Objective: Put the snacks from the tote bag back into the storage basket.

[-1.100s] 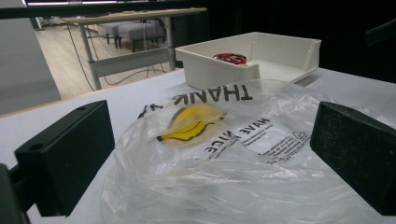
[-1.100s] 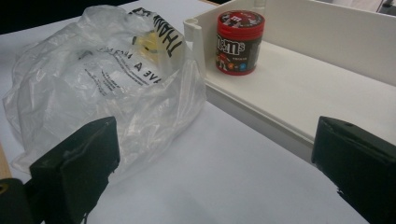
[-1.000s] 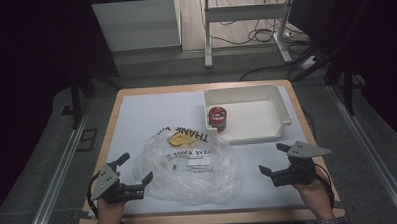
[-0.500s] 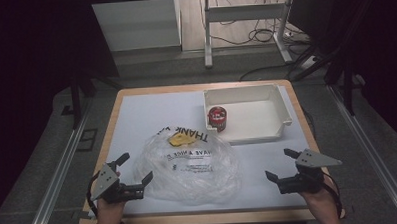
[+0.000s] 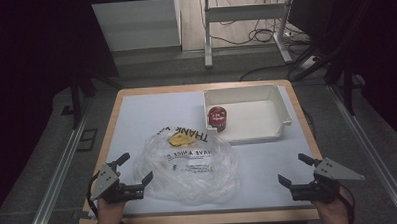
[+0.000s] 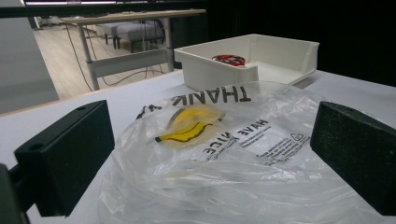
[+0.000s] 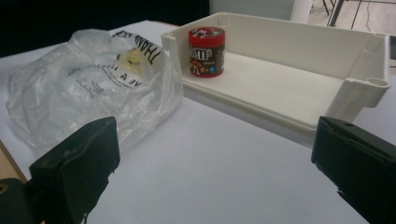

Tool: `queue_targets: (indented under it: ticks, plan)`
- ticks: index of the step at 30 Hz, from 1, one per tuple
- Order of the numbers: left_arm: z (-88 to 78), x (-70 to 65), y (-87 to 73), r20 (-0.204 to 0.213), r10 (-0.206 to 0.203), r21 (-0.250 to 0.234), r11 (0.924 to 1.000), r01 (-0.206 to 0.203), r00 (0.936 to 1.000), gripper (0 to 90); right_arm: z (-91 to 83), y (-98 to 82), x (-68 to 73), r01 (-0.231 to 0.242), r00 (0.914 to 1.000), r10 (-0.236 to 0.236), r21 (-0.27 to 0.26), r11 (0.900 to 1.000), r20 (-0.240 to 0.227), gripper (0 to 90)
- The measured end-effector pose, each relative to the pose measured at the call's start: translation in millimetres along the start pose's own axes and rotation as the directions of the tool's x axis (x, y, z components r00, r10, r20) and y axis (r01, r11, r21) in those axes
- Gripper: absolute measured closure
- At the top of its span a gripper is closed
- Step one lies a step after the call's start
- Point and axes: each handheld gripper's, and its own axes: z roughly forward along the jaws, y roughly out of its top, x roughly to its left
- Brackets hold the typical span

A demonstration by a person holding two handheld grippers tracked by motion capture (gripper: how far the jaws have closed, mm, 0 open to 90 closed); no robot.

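Note:
A crumpled clear plastic bag (image 5: 188,165) printed with black letters and a yellow smiley lies on the near half of the table. My left gripper (image 5: 136,166) sits open at its left edge. In the left gripper view the bag (image 6: 224,140) lies between and just beyond the wide-apart jaws of that gripper (image 6: 210,156). A red candy can (image 5: 217,118) stands upright in the left end of a white tray (image 5: 246,90). My right gripper (image 5: 293,168) is open near the front right corner, holding nothing. From it (image 7: 215,172) I see the bag (image 7: 88,88), can (image 7: 206,45) and tray (image 7: 299,46) ahead.
The table has a white top with a wooden border (image 5: 205,219) along the front. Bare white surface (image 5: 268,159) lies between the bag and my right gripper. Beyond the far edge stands a metal desk frame (image 5: 243,10) with cables on the floor.
My right gripper has drifted to the right and back toward the table's front edge, still open. The left gripper, bag, can and tray have not moved.

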Motion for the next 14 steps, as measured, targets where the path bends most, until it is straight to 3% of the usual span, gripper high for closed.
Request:
queue_targets:
  ticks: [9,14]
  plan:
    - [-0.3,0.1,0.1,-0.002,-0.004,-0.003,1.0,0.004,1.0,0.0,-25.1,-6.3,-6.2,-0.039,0.9984,0.042,-0.086,0.995,0.036,0.4]
    - [0.9,0.2,0.5,-0.005,-0.003,-0.002,1.0,0.003,1.0,0.0,-37.3,-10.4,-11.5,-0.082,0.9947,0.089,-0.141,0.987,0.05,0.4]
